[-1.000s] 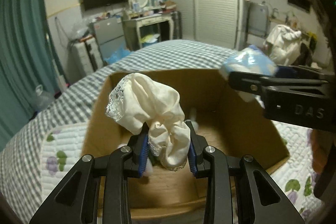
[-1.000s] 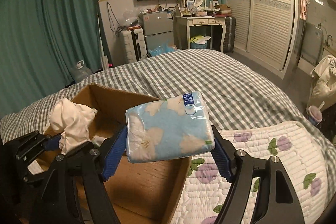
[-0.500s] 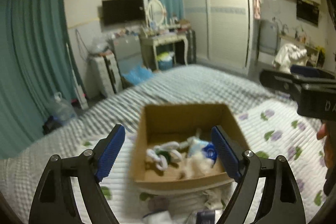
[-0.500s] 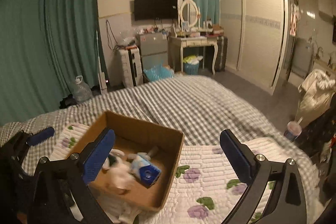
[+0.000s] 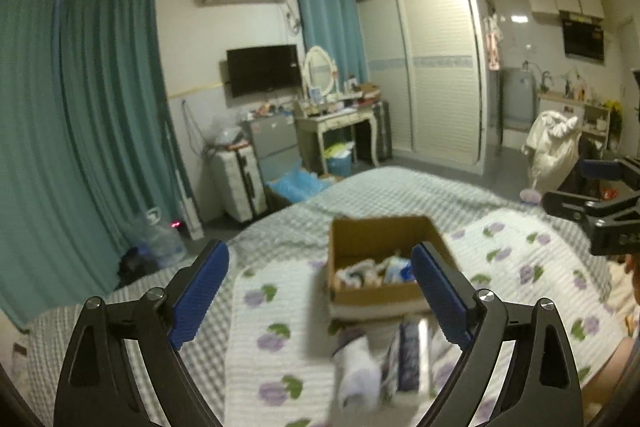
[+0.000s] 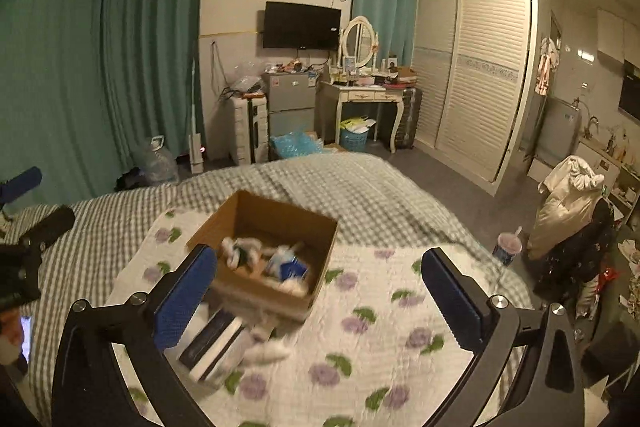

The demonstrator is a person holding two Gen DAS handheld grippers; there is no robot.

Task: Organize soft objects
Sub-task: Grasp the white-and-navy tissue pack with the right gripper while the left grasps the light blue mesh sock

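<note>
A brown cardboard box point(image 5: 380, 231) point(image 6: 276, 213) stands on the flowered quilt point(image 5: 280, 347) point(image 6: 380, 327) and holds several soft items, white cloth and a blue pack among them. More soft items lie on the quilt in front of it: a white roll point(image 5: 358, 371), dark and white packs point(image 5: 408, 351) point(image 6: 212, 343). My left gripper point(image 5: 320, 291) is open and empty, raised well back from the box. My right gripper point(image 6: 320, 291) is open and empty, also raised and back. The frames are blurred.
The bed has a grey checked cover point(image 6: 320, 179). Teal curtains point(image 5: 80, 147), a dressing table point(image 6: 366, 99), a small fridge point(image 6: 290, 103), a suitcase point(image 5: 240, 179) and a white wardrobe point(image 6: 480, 67) stand beyond it. A cup point(image 6: 507, 247) and a clothes-draped chair point(image 6: 568, 203) stand at the right.
Both grippers opened: the cream cloth and the blue flowered pack left them and now lie in the box. Both grippers have pulled up and back from the box.
</note>
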